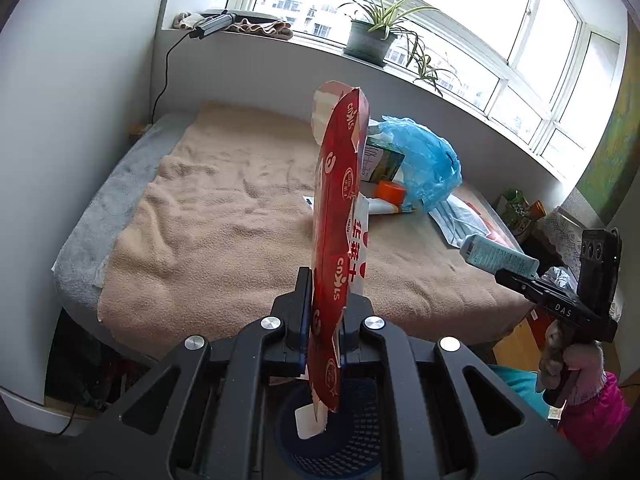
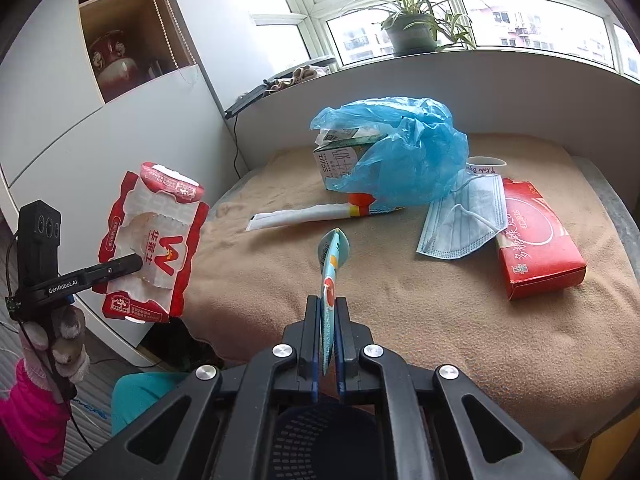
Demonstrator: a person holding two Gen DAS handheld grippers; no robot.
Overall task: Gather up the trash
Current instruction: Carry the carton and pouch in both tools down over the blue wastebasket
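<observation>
My left gripper (image 1: 326,300) is shut on a flattened red and white carton (image 1: 340,208), held upright above a dark blue mesh basket (image 1: 344,436). The carton also shows in the right wrist view (image 2: 154,240). My right gripper (image 2: 329,312) is shut on a light blue squeezed tube (image 2: 332,264), held above the basket (image 2: 320,440); the tube also shows in the left wrist view (image 1: 496,256). On the tan blanket (image 2: 400,280) lie a blue plastic bag (image 2: 404,148) over a milk carton (image 2: 340,160), a white tube with an orange cap (image 2: 312,214), a face mask (image 2: 464,220) and a red box (image 2: 536,240).
A white cabinet (image 2: 100,128) stands left of the bed. A windowsill with a potted plant (image 2: 416,28) runs behind it. A low side table with small items (image 1: 520,208) stands at the bed's far right in the left wrist view.
</observation>
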